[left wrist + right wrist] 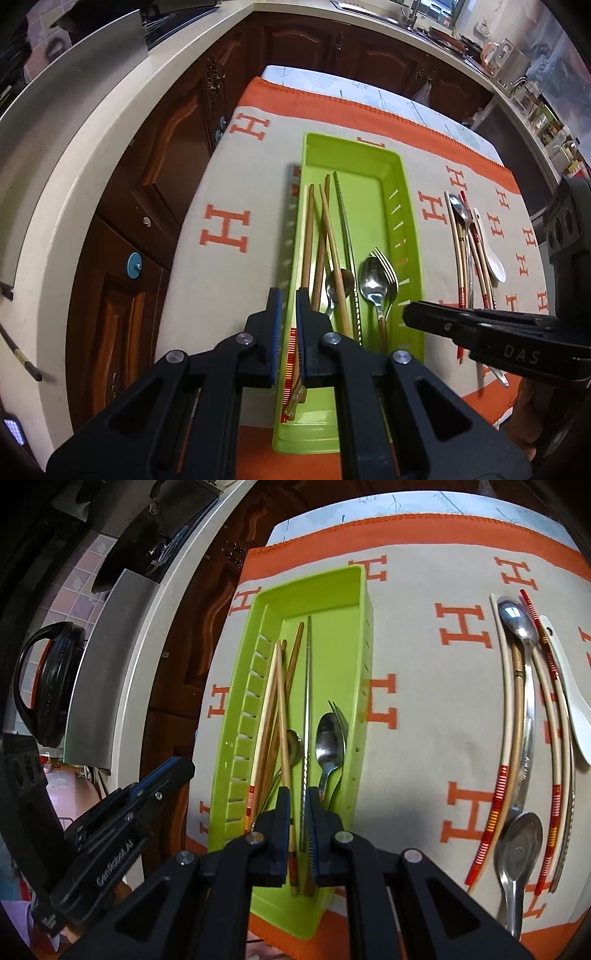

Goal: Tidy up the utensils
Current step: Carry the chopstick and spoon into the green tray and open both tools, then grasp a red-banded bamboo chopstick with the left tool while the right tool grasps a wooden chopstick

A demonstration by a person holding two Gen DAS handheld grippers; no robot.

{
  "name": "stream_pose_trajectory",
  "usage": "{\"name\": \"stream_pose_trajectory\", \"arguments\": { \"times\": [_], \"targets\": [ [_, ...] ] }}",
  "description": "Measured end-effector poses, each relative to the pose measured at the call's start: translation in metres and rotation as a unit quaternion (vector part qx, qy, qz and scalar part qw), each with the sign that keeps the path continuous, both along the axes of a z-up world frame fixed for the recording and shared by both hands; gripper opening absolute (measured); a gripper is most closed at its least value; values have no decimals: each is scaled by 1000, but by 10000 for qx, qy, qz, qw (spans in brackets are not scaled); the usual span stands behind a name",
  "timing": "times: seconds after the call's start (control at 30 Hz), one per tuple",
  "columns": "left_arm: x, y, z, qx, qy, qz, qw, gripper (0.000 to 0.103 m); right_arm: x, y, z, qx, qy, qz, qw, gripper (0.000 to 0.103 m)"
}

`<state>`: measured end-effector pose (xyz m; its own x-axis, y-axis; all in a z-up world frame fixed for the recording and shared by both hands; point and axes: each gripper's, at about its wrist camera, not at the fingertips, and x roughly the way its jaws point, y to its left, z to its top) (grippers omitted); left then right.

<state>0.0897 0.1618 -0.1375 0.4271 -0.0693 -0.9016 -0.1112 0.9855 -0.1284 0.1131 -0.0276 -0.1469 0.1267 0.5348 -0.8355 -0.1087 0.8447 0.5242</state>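
1. A green tray [397,192] lies lengthwise on an orange-and-cream cloth [229,192] that covers the table, nearer the cloth's left edge than its right. It is the collecting place, so the sorted utensils already lie along its length: wooden chopsticks [308,236] against the left wall, a metal chopstick [307,686] down the middle, a steel spoon [372,282] and a fork [388,267] by the right wall.

2. The unsorted utensils [524,716] lie in a tight row near the right edge of the cloth, well apart from the tray: striped chopsticks, steel spoons and a white ceramic spoon [569,701]. They are probably waiting to be carried over.

3. The left gripper [289,306] hangs over the tray's near left corner with its fingers narrow. A striped chopstick [291,354] shows in the gap, but I cannot tell whether the pads press on it or only frame it from above.

4. The right gripper [297,805] hangs over the near end of the tray, fingers likewise narrow. The metal chopstick runs through the gap; whether it is clamped cannot be told. Seen from the left wrist view, this gripper reaches in sideways from the right towards the tray's right wall.

5. Both grippers hide the tray's near end, so the handle ends of most pieces are covered.

6. A second spoon's bowl [338,278] is partly buried under the wooden chopsticks. In the unsorted row the pieces overlap, so the exact count is hard to make out.
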Motion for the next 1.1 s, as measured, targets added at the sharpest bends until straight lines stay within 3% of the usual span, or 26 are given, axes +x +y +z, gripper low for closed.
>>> {"name": "stream_pose_trajectory", "arguments": {
  "times": [0.4,0.57,0.77,1.1],
  "targets": [
    [-7,-27,1,-125,77,-307,9994,7,-27,-43,11,-266,-353,-63,9990,9],
    [-11,-48,3,-147,35,-497,9986,30,-37,-75,19,-414,-560,-218,9973,9],
    [-11,-84,6,-225,31,-834,9963,31,-45,-119,23,-589,-792,-619,9932,9],
    [7,-160,4,-121,72,-1503,9885,31,-47,-171,2,-529,-724,-1091,9900,9]
  ]
}}
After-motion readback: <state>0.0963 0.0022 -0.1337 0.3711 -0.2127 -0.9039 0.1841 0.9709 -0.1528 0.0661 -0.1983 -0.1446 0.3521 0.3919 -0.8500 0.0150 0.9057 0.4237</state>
